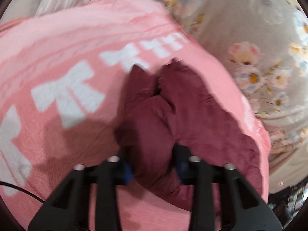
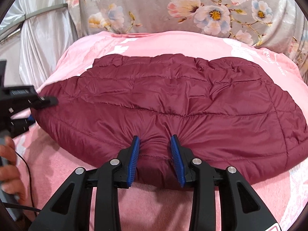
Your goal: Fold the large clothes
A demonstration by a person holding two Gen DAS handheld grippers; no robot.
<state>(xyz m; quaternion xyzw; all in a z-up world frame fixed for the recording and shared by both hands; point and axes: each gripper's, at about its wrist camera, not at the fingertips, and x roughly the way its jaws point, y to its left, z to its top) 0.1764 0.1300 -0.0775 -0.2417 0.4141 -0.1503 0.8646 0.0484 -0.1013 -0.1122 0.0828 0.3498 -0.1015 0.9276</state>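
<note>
1. Surface: pink blanket [image 2: 163, 202] w/ white print, spread over a grey floral sheet [image 2: 154, 15]; pale satin drape [image 2: 44, 38] past the blanket's far-left corner
2. Task thing: maroon quilted jacket [image 2: 173, 100] lies flat on the blanket, roughly mid-blanket, long side running L-R in the right wrist view; blanket shows on all sides of it
3. Right gripper [image 2: 155, 154]: at jacket's near edge, blue pads [image 2: 134, 159] pinching a bunched fold of the fabric, creases fanning out from the nip, so clamped on the jacket
4. Left gripper [image 1: 154, 168]: at jacket's left end, pointing down at it; puffy maroon fabric fills the gap btwn its fingers and bulges over them, pads pressed in, so gripped on the jacket. In the right wrist view it comes in from the left edge, a hand [image 2: 8, 165] on its handle, black cable [image 2: 28, 173] trailing
5. Hard to read: left wrist view is motion-blurred, pads mostly buried in fabric; blanket lettering illegible; hand cut off by the frame edge
</note>
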